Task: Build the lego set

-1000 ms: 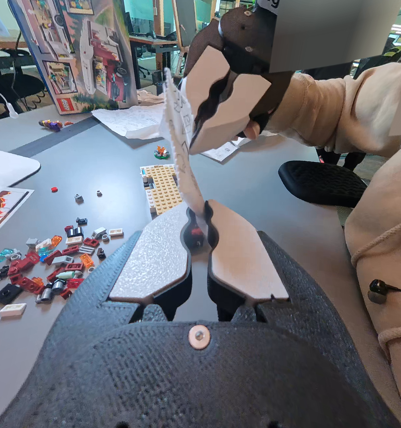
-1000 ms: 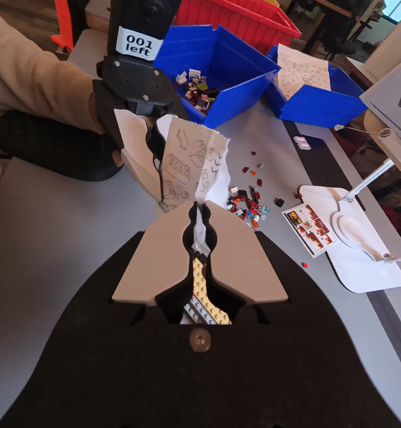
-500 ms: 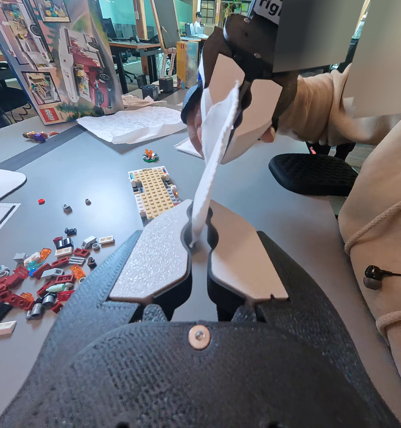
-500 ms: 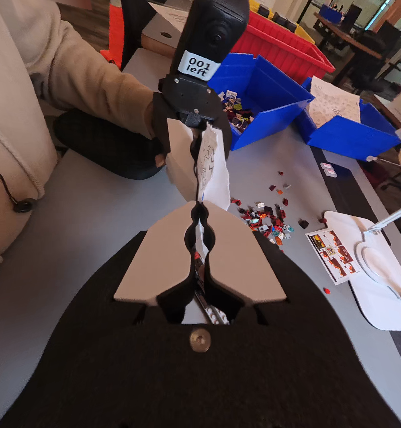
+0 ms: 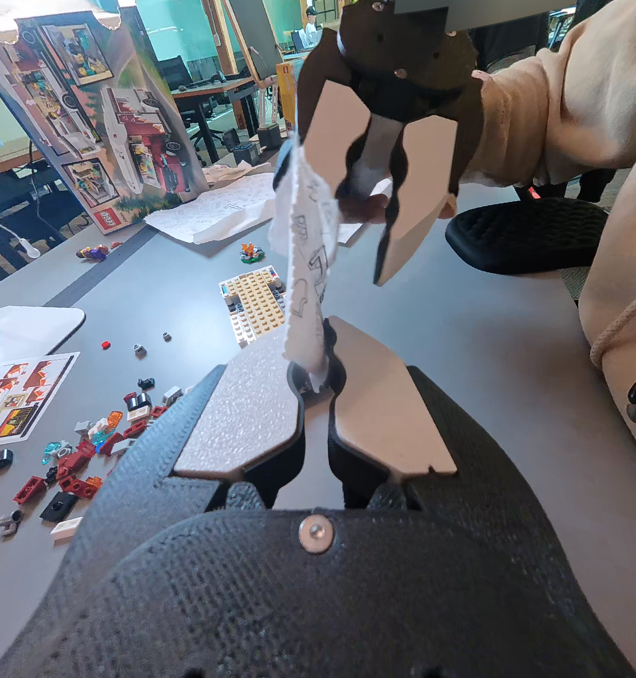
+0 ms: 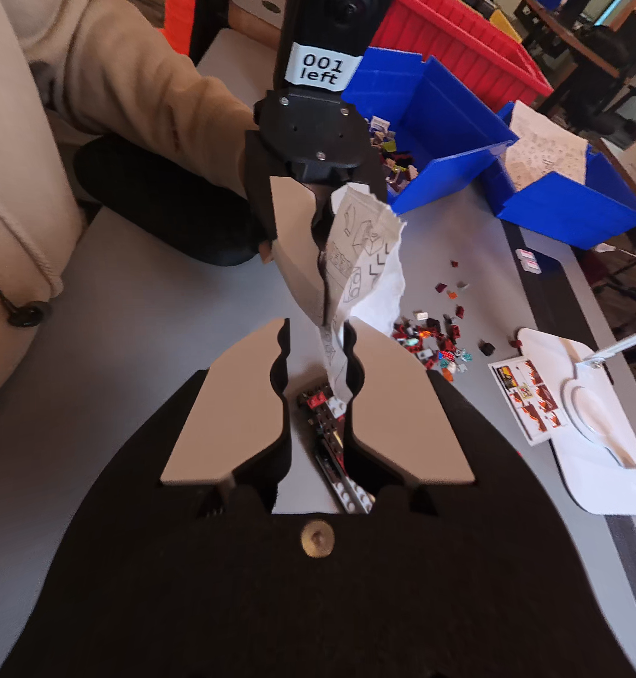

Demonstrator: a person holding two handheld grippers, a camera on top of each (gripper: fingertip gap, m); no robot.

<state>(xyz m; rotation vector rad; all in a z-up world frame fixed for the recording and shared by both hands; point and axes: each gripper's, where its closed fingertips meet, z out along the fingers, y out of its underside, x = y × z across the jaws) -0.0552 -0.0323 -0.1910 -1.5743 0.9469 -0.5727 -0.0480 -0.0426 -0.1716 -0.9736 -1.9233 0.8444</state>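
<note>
A white paper bag point(image 5: 305, 275) printed with line drawings of bricks hangs in the air over the grey table point(image 5: 456, 348). My left gripper point(image 5: 311, 334) is shut on the bag's lower end. The right wrist view shows the same grip, with the left gripper point(image 6: 325, 315) clamped on the bag point(image 6: 368, 264). My right gripper point(image 6: 314, 324) is open. The bag's loose end lies against its right finger point(image 6: 382, 385) only, and the left finger stands clear of it. In the left wrist view the right gripper point(image 5: 364, 234) shows spread open beside the bag.
A tan studded plate build point(image 5: 254, 301) sits on the table. Loose red, black and clear bricks point(image 5: 89, 458) lie at the left, next to a sticker sheet point(image 5: 19, 396) and a white lamp base point(image 6: 603, 422). Blue bins point(image 6: 437, 121) and a toy box point(image 5: 100, 121) stand behind. Both grippers' tips are close together, under 4 cm apart.
My right gripper has opened and let go of the paper bag it was pinching. My left gripper still holds the bag, which now hangs slack.
</note>
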